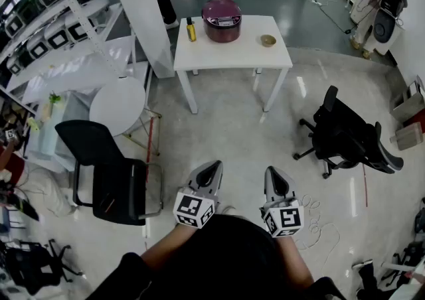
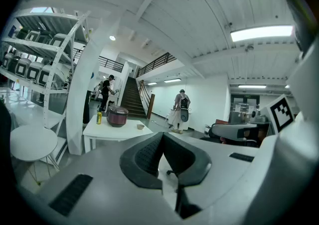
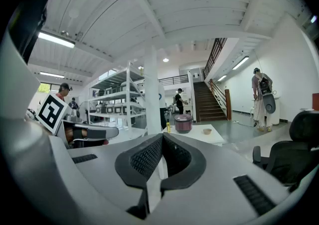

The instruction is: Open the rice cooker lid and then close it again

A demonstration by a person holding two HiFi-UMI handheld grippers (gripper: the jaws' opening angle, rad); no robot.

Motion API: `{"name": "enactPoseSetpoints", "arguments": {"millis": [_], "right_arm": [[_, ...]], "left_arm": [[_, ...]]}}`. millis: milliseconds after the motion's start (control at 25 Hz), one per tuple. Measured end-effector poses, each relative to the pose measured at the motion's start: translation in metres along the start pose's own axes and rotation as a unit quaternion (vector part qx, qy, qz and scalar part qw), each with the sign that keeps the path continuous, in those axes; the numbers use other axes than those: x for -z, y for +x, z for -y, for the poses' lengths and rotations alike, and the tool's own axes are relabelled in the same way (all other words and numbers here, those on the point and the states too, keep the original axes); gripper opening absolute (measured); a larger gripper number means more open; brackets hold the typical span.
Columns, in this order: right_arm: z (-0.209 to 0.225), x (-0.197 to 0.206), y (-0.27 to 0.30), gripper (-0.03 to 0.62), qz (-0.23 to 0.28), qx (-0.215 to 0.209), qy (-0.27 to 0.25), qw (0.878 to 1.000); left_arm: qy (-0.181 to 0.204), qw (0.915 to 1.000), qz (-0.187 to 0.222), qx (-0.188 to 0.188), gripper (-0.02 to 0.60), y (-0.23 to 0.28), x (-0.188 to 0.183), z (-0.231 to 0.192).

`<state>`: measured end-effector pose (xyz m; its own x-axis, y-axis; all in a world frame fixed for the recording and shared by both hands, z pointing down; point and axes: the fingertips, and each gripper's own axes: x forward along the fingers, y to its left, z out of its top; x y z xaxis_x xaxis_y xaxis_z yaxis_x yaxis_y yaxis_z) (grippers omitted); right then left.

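A dark red rice cooker with its lid down stands at the back of a white table, far ahead of me. It shows small in the left gripper view and in the right gripper view. My left gripper and right gripper are held close to my body, side by side, well short of the table. Both are shut with nothing between the jaws, as seen in the left gripper view and the right gripper view.
A yellow bottle stands left of the cooker and a small bowl on the table's right. A black chair is at my left, a black office chair at my right. A round white table and a white pillar are left of the table.
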<state>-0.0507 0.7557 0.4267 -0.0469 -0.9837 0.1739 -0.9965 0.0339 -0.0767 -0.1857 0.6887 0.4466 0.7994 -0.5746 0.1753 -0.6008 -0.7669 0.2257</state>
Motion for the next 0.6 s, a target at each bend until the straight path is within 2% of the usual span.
{"name": "enactPoseSetpoints", "arguments": {"millis": [320,600], "right_arm": [[0.008,-0.014,0.001,-0.002,0.029,0.005,0.015,0.999],[0.006,-0.016,0.003,-0.002,0.030,0.004,0.016,0.999]], "left_arm": [[-0.002,0.9998,0.019,0.006,0.002,-0.001,-0.008,0.002],[0.000,0.9995,0.030,-0.011,0.002,-0.008,-0.013,-0.008]]}}
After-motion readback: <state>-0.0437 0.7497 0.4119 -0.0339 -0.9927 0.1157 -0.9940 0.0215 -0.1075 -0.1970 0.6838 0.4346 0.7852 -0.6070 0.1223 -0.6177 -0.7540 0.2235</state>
